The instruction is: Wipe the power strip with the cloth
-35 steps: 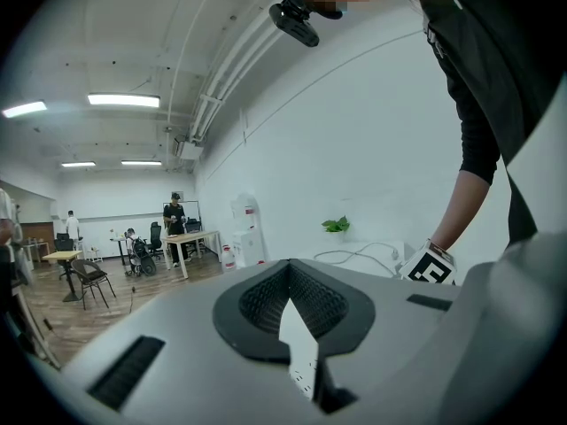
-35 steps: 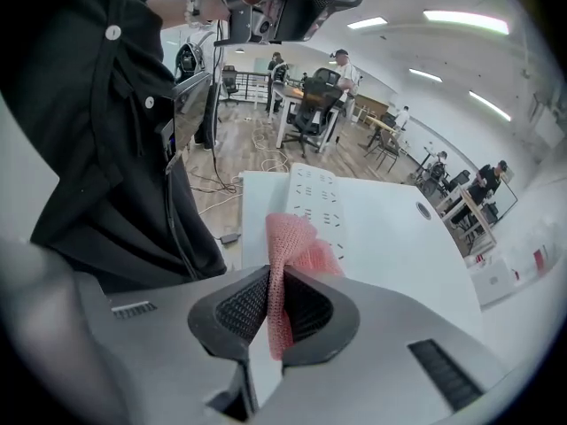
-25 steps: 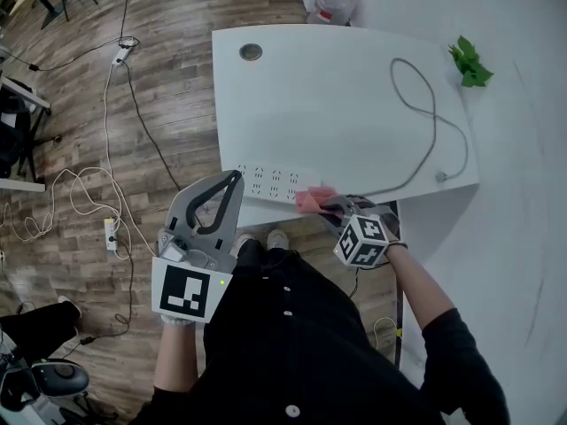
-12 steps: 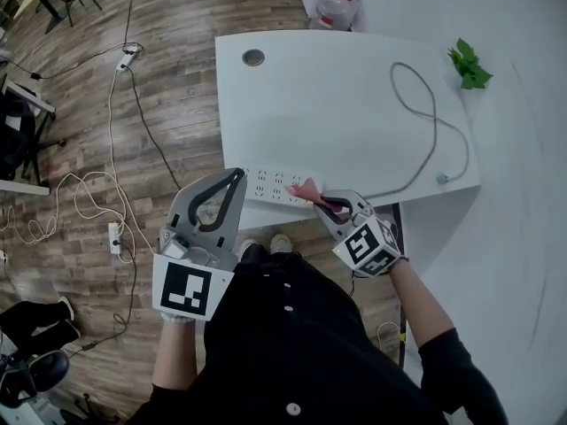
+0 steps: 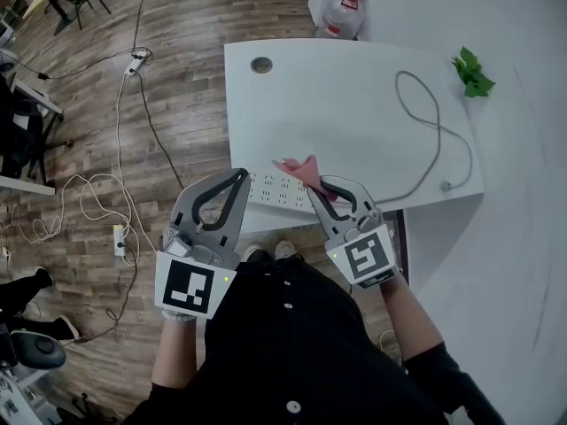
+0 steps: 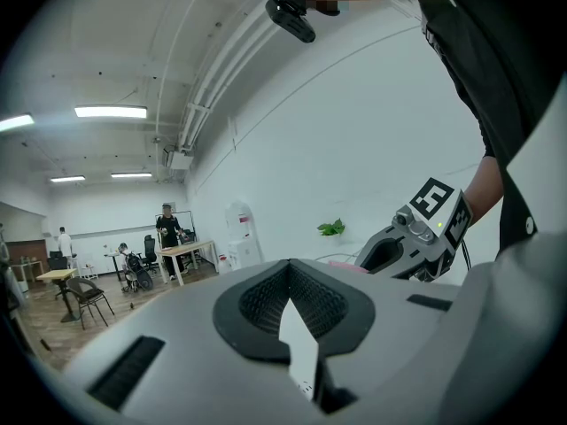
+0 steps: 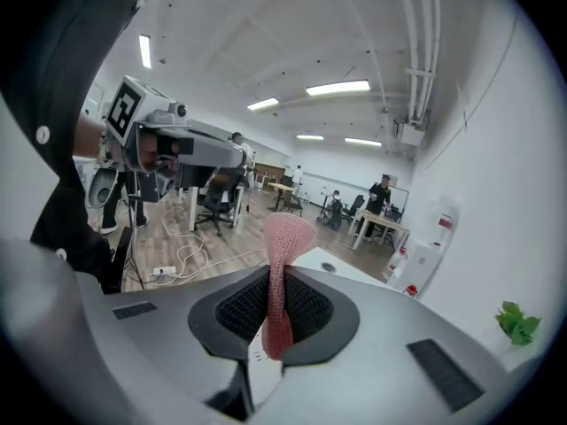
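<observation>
Right gripper [image 5: 315,187]: jaws clamped tight on the pink cloth [image 5: 298,168], which fans out past the tips.
Left gripper [image 5: 237,178]: jaws pressed together, nothing pinched between them.
Power strip [image 5: 270,188]: white, lying just ahead of both grippers' tips, along the near edge of the white table [image 5: 292,96].
Cloth against strip: over its right end; whether they touch, can't tell.
Grey cable [image 5: 431,122]: loops away beyond the right gripper.

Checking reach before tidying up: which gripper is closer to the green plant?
Right. The right gripper, holding the cloth, is off to the left of the plant; the left gripper is farther left.
</observation>
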{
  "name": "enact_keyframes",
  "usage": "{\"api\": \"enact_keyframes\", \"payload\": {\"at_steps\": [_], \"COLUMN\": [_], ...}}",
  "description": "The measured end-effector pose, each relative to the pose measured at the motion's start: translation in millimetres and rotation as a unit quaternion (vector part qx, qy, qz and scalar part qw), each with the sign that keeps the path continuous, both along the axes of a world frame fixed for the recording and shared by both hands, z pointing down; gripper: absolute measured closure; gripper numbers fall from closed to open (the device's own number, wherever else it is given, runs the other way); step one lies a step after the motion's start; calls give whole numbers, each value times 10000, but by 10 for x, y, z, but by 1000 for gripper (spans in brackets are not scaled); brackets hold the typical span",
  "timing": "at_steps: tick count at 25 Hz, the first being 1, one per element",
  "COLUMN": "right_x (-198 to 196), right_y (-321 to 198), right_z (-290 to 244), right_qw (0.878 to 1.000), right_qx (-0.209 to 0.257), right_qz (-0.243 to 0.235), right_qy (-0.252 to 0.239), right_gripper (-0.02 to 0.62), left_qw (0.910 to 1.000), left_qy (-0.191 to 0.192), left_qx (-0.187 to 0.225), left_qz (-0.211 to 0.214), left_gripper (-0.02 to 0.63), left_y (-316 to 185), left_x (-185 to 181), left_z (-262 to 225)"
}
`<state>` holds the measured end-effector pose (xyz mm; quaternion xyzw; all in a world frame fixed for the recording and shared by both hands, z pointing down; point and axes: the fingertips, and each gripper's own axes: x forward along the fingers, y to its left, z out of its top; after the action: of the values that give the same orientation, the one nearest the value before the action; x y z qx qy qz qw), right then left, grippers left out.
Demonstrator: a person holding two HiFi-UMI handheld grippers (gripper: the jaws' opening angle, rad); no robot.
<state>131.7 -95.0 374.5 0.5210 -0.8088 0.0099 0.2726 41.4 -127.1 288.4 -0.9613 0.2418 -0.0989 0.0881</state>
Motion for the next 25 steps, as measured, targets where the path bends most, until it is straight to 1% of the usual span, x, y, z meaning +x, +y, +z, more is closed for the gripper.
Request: {"api": "enact_keyframes", "payload": {"at_steps": [4,6,11,16,25], "right_x": [-99,-157,-208,-212,-214], "right_y": [-58,-74,-60,-55,-63], "right_z": [-202,-284,-416,-417,-435], "right_qw": [9992,9986,9977,9972,9969], "right_qx": [324,393,447,435,458], "right_qz": [120,148,187,288,361], "right_qy": [-207,-330,-468,-534,-534], "right_gripper": [538,538,538,538,538], "left_qw": [10000,10000,10000,10000,10000], "left_qy": [3,31,38,57,41], "left_qx": [13,6,19,-14,-8], "left_qz": [5,7,51,49,65], "left_gripper": [595,595,595,595,595], "left_y": [-12,-15,9,3,-8], "left_x": [-17,-28,-38,-61,-75], "left_z": [-3,-18,-20,8,-6]}}
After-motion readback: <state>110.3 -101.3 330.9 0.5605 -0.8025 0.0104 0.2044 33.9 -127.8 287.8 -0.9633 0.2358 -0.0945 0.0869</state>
